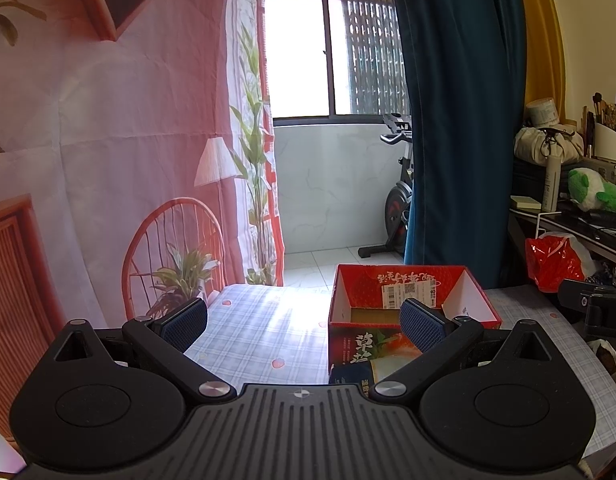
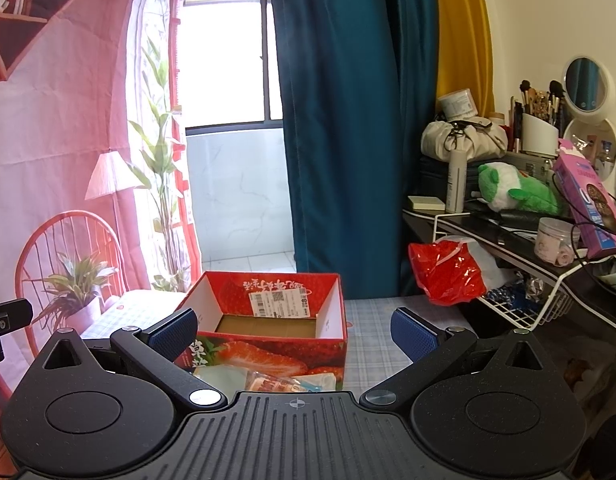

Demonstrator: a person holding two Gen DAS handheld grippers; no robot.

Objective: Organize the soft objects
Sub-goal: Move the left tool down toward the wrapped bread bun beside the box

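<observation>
Spread tongs (image 2: pixel 293 338) before bare-floored strawberry box (image 2: pixel 267 326)

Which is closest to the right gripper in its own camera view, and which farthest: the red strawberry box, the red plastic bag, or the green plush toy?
1. Red strawberry-printed cardboard box, just ahead, left of centre.
2. Crinkled red plastic bag, ahead right, at the shelf's edge.
3. Green and white plush toy, far right, on the shelf.
</observation>
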